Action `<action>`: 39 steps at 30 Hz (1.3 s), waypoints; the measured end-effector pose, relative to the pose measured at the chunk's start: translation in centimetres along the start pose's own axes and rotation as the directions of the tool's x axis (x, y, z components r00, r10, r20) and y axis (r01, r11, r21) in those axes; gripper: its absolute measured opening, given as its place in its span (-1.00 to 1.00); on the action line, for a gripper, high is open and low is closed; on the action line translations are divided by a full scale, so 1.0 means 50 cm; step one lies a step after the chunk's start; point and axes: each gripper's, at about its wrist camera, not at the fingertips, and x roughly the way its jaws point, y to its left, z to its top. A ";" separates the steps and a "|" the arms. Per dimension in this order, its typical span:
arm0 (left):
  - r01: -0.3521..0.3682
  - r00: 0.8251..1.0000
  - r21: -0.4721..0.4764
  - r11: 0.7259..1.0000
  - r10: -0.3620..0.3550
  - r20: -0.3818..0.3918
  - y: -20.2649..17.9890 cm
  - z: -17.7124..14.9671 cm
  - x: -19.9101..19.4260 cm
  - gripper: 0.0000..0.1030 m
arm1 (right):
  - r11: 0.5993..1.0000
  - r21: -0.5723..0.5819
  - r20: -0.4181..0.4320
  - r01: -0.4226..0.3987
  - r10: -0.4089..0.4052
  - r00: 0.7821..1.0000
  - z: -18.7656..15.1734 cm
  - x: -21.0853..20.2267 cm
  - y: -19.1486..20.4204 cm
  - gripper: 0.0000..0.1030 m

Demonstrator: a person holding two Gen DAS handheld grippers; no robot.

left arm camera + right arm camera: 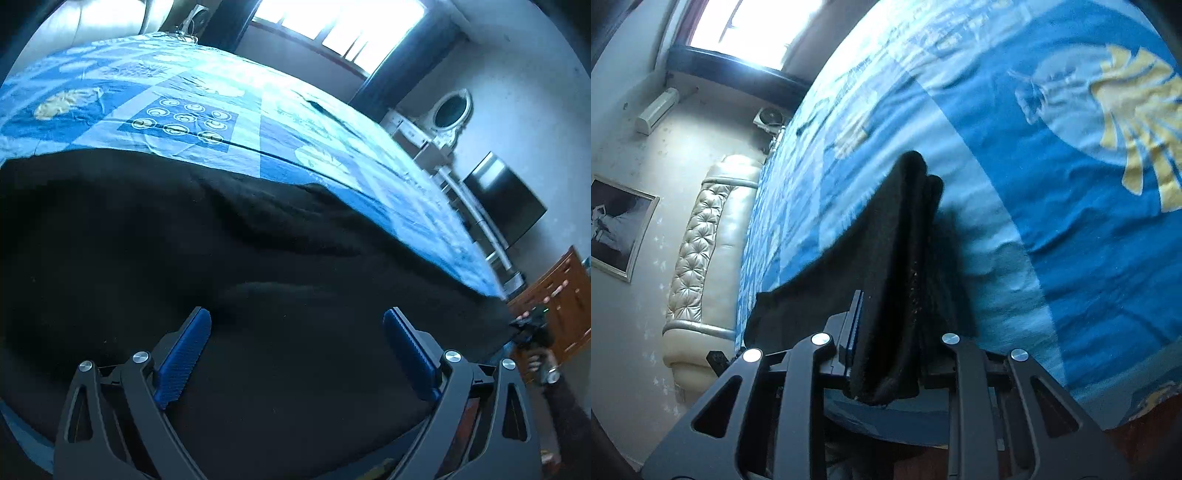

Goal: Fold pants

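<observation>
Black pants point(184, 240) lie spread across the near part of a bed with a blue patterned cover point(221, 92). My left gripper point(297, 314) hangs just above the dark cloth, its blue pads point(184, 354) wide apart with nothing pinched between them. In the right wrist view a bunched end of the pants point(897, 240) rises off the cover point(1052, 221), and my right gripper point(894, 317) is shut on it. The cloth hides the right pad; only the left pad point(854, 321) shows. At the far right of the left wrist view, a hand point(535, 360) holds the other gripper by the pants' edge.
A padded cream headboard point(701, 240) and a framed picture point(617, 229) stand at the bed's head. A bright window point(332, 26), a white dresser with an oval mirror point(450, 110), a dark screen point(506, 199) and a wooden cabinet point(561, 295) line the far wall.
</observation>
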 end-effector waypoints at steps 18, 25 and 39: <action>-0.172 0.985 0.003 0.985 0.172 0.000 0.041 0.026 -0.058 0.81 | 0.960 -0.280 0.090 -0.002 0.029 0.996 -0.052 -0.011 0.375 -0.73; -0.159 0.987 -0.076 0.984 0.159 0.000 0.057 0.032 -0.070 0.81 | 0.925 -0.379 0.060 0.000 0.025 0.998 -0.098 0.068 0.508 -0.73; -0.189 0.979 -0.129 0.974 0.197 0.050 0.073 0.041 -0.090 0.81 | 0.872 -0.489 -0.057 0.008 -0.041 0.998 -0.208 0.299 0.657 -0.73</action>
